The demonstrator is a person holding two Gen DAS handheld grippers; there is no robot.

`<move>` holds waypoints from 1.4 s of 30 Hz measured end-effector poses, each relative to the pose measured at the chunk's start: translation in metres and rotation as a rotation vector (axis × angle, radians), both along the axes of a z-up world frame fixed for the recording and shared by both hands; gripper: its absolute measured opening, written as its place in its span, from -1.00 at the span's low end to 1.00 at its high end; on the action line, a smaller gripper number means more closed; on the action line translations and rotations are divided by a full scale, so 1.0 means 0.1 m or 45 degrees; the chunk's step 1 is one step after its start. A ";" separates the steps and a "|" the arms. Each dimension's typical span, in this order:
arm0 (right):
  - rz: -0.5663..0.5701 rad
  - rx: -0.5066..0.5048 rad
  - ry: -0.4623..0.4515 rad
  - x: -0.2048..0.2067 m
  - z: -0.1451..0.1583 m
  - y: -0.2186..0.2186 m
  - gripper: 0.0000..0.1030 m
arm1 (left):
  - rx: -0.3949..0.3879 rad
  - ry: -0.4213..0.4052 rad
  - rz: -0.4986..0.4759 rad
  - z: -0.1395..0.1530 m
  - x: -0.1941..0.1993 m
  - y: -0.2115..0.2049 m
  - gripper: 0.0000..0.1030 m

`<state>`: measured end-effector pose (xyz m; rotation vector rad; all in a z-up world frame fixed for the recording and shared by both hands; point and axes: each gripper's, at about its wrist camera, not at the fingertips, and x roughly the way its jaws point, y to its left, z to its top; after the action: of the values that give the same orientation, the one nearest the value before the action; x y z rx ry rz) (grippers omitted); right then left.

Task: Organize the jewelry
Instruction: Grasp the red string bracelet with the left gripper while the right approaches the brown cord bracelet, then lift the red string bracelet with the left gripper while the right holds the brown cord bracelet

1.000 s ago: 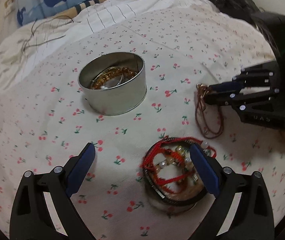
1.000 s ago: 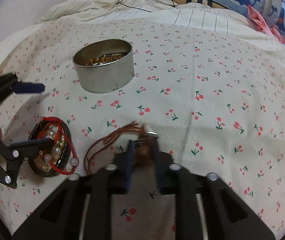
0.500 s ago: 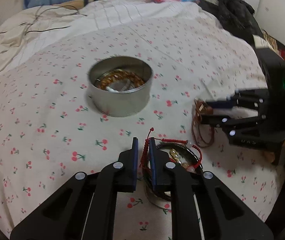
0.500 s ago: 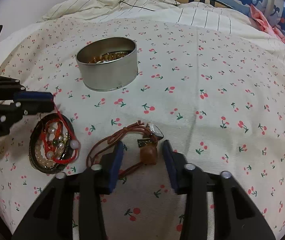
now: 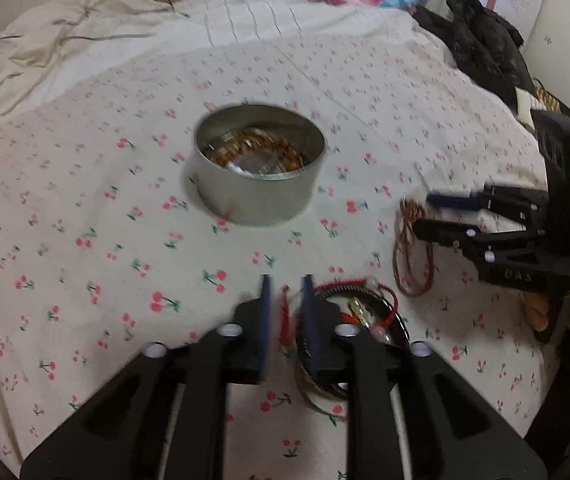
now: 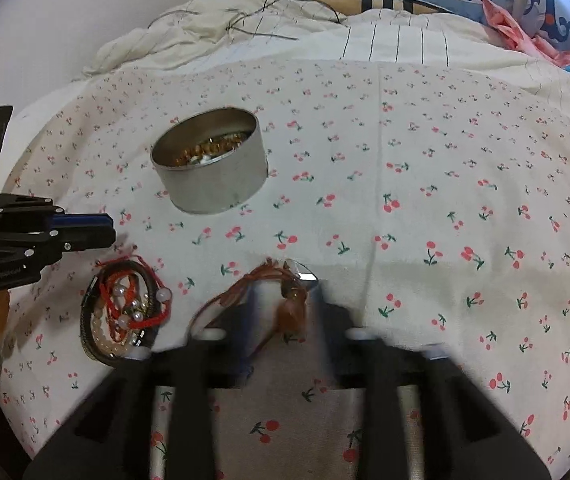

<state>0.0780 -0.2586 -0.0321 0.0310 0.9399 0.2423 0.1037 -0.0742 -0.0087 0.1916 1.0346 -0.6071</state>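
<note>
- Step in hand, by my reading: picking loose pieces off the cherry-print bedspread point(image 6: 425, 184) for the round tin point(image 5: 259, 184), which already holds beaded pieces.
- Left gripper point(image 5: 285, 312): jaws narrow, a small gap between them, and they have just been opening a little. A red cord point(image 5: 285, 320) from the bracelet pile point(image 6: 125, 308) runs between the fingers; motion blur hides whether the pads press it. I judge it loose, not gripped.
- Right gripper point(image 6: 281, 304): jaws have just been opening and stand moderately apart. The brown cord necklace point(image 6: 245, 288) with its amber pendant point(image 6: 291, 312) lies on the cloth between the fingers, not clamped.
- Places: the tin is ahead of both grippers, well apart from the tips; ahead and left of the right one, straight ahead of the left. The pile sits at the left gripper's tips, just to their right; the necklace lies beyond it, under the right gripper.
- Next move calls for: close firmly on one piece, lift clear so trailing cord does not drag neighbours, carry forward over the tin rim, release inside.
- Room: open cloth all round the tin; no obstacle on either forward path. The grippers are near each other, so move one at a time. Soft bedding; the tin may tip if nudged. Dark clothing point(image 5: 481, 48) far right, out of the way.
</note>
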 end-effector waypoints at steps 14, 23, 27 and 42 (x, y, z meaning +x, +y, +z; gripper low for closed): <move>0.012 0.007 -0.002 -0.01 -0.04 0.03 -0.68 | 0.016 0.045 -0.081 -0.07 -0.10 -0.11 -0.83; -0.015 0.020 -0.022 0.00 0.00 0.00 -0.68 | -0.105 0.050 0.077 0.06 0.08 0.14 -0.83; -0.009 0.014 -0.018 -0.01 0.00 0.00 -0.68 | -0.107 0.068 0.131 0.04 0.15 0.22 -0.85; 0.011 -0.016 0.032 0.00 -0.09 0.04 -0.67 | -0.195 0.402 0.179 -0.31 0.27 0.36 0.23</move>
<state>0.0785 -0.2546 -0.0411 0.0182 0.9669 0.2447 0.1307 -0.0386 -0.0397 -0.1151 1.2883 -0.5970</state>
